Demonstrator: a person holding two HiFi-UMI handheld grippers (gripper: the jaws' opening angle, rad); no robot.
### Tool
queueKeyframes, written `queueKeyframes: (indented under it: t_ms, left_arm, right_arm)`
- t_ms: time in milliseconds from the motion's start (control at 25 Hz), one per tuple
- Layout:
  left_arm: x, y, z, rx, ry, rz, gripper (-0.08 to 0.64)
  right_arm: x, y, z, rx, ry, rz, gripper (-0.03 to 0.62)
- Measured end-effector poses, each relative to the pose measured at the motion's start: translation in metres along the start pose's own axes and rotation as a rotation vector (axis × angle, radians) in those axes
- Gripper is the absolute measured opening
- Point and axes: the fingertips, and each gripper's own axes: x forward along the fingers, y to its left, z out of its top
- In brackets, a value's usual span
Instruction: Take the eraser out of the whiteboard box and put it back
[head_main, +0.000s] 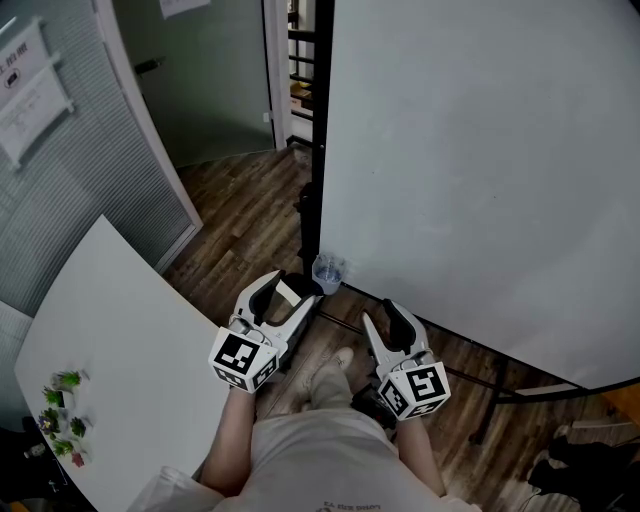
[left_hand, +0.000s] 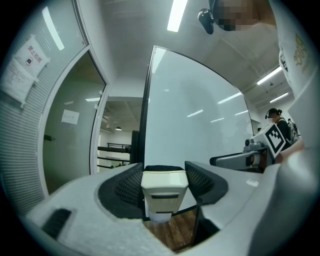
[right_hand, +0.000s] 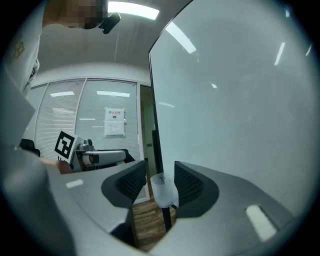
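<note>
A large whiteboard (head_main: 480, 170) stands in front of me on a dark frame. A small translucent plastic box (head_main: 327, 272) hangs at its lower left corner. My left gripper (head_main: 293, 287) is level just short of that box and shut on the eraser (head_main: 287, 293). In the left gripper view the eraser (left_hand: 164, 187), a cream block with dark felt on its far side, sits between the pads (left_hand: 129, 187). My right gripper (head_main: 385, 315) is beside it, to the right, open and empty. In the right gripper view the box (right_hand: 164, 191) shows through the gap, farther off.
A white table (head_main: 110, 340) with small green plants (head_main: 62, 415) is at my left. A glass partition with blinds (head_main: 60, 180) and a doorway lie beyond it. The whiteboard's dark stand legs (head_main: 490, 385) cross the wooden floor at the right.
</note>
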Motion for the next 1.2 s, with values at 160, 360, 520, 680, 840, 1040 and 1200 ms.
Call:
queueKeyframes:
  t_ms: [160, 360, 520, 680, 840, 1040, 1200]
  left_arm:
    - [-0.001, -0.001, 0.0, -0.002, -0.001, -0.004, 0.264]
    - [-0.005, -0.002, 0.001, -0.001, -0.002, -0.001, 0.264]
    - [-0.008, -0.002, 0.0, 0.001, -0.002, 0.003, 0.264]
    - [-0.009, 0.001, 0.002, 0.002, -0.003, 0.005, 0.264]
    - [-0.005, 0.0, 0.005, 0.007, -0.009, 0.0, 0.264]
    - [0.005, 0.003, 0.011, 0.015, -0.025, -0.004, 0.264]
    - [0.015, 0.005, 0.01, 0.019, -0.024, -0.012, 0.264]
  right_arm:
    - [-0.001, 0.0, 0.0, 0.0, 0.001, 0.001, 0.176]
    - [-0.003, 0.0, 0.002, 0.002, -0.005, -0.011, 0.124]
    - [-0.004, 0.002, 0.001, 0.001, -0.005, -0.005, 0.121]
    - [-0.003, 0.005, 0.001, 0.003, -0.006, -0.001, 0.121]
    - [-0.002, 0.003, -0.001, 0.003, 0.006, -0.005, 0.132]
    - [-0.001, -0.002, -0.004, 0.009, 0.02, -0.011, 0.133]
    - [0.001, -0.01, -0.007, 0.014, 0.027, -0.02, 0.135]
